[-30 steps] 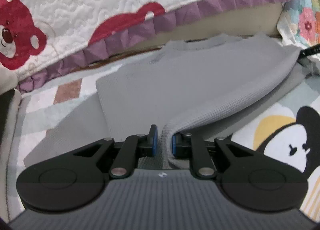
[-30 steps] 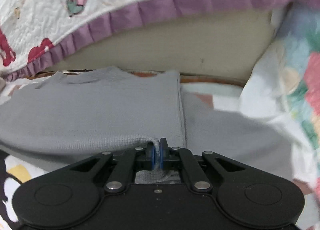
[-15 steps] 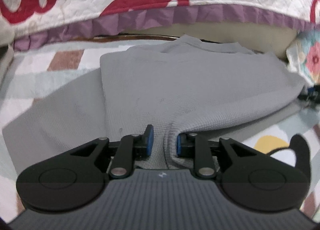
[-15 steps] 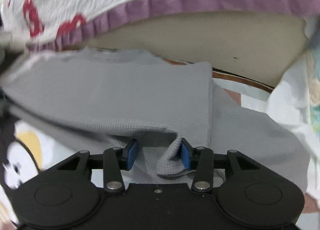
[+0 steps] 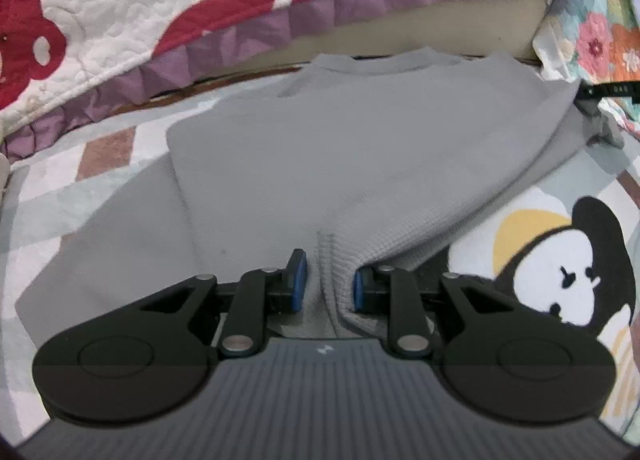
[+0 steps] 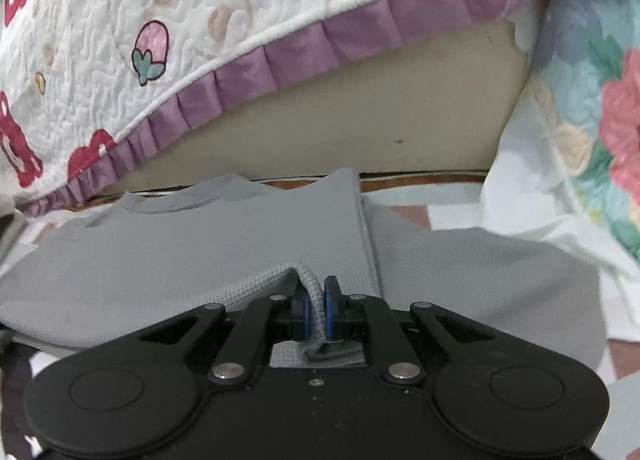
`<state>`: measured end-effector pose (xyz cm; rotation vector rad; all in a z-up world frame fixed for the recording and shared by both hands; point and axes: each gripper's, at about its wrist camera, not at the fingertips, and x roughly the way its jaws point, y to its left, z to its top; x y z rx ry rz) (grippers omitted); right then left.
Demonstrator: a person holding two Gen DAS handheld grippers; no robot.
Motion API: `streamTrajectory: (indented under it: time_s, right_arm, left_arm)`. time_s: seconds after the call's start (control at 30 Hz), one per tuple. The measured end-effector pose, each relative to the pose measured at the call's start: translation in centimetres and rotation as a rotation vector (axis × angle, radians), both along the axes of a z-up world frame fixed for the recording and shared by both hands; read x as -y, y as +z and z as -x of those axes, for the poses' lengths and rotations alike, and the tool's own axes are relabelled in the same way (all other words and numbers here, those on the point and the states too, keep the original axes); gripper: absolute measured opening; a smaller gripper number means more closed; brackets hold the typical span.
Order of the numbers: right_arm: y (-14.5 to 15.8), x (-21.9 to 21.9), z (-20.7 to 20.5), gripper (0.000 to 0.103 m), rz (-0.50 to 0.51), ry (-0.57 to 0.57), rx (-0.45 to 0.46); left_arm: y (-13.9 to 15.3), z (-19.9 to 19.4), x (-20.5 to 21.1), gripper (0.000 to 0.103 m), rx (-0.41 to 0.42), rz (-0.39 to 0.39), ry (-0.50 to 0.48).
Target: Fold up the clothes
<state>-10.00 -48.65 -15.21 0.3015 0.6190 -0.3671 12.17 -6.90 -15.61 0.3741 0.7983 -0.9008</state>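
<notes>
A grey knit sweater point(image 5: 360, 147) lies flat on a patterned mat, neckline at the far side and a sleeve spread to the left. My left gripper point(image 5: 328, 284) sits at the near hem. Its jaws stand a little apart, a raised fold of hem between them. That fold leans on the right pad, and the left pad is clear of it. In the right wrist view the sweater point(image 6: 200, 252) fills the lower middle. My right gripper point(image 6: 316, 310) is closing its jaws, and both blue pads squeeze a thin ridge of the hem.
A white quilt point(image 5: 120, 19) with red bears and a purple frill hangs over a beige mattress side point(image 6: 360, 127) behind the sweater. A floral cloth point(image 6: 600, 139) rises at the right. The mat point(image 5: 560, 280) shows a cartoon figure at the near right.
The left jaws have widened slightly around the hem fold. The right jaws sprang wide open, then closed again on a narrow ridge of hem.
</notes>
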Motion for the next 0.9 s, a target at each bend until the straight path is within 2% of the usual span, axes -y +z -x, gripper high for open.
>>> streamTrajectory:
  time_s: [0.07, 0.13, 0.3, 0.37, 0.43, 0.47, 0.5, 0.57, 0.6, 0.73, 0.9]
  right_arm:
    - [0.1, -0.4, -0.5, 0.009, 0.037, -0.001, -0.019]
    - [0.1, -0.2, -0.6, 0.010, 0.043, -0.012, -0.025]
    - [-0.5, 0.1, -1.2, 0.016, 0.057, -0.004, -0.059]
    - [-0.9, -0.4, -1.3, 0.032, 0.091, 0.020, -0.094]
    - [-1.4, -0.7, -1.4, 0.044, 0.106, 0.043, -0.112]
    - [-1.7, -0.8, -1.4, 0.046, 0.108, 0.050, -0.110]
    - [-2.0, -0.9, -1.4, 0.045, 0.110, 0.057, -0.109]
    - [-2.3, -1.1, -1.5, 0.009, 0.140, 0.050, -0.097]
    - [-2.1, -1.1, -1.5, 0.009, 0.141, 0.022, -0.080]
    - [1.2, -2.3, 1.0, 0.009, 0.131, -0.101, 0.110]
    - [7.3, -5.5, 4.9, 0.008, 0.190, -0.101, 0.215]
  left_arm:
    - [0.0, 0.0, 0.2, 0.022, 0.020, -0.004, 0.009]
    - [0.2, -0.2, 0.1, 0.006, 0.043, 0.008, 0.033]
    - [1.4, 0.5, -0.2, 0.006, 0.069, 0.040, 0.047]
    - [1.3, 0.6, -0.1, 0.006, 0.062, 0.037, 0.045]
    - [0.9, 0.4, 0.0, 0.007, 0.047, 0.033, 0.049]
    - [0.7, 0.2, 0.0, 0.007, 0.036, 0.037, 0.055]
    - [0.6, 0.1, 0.0, 0.007, 0.033, 0.042, 0.061]
    - [0.6, -0.1, 0.0, 0.006, 0.034, 0.053, 0.073]
    - [0.8, 0.1, 0.0, 0.006, 0.050, 0.060, 0.073]
    - [3.5, 1.9, -0.8, 0.006, 0.177, 0.085, 0.074]
    - [8.7, 4.8, -3.6, 0.004, 0.267, 0.186, 0.123]
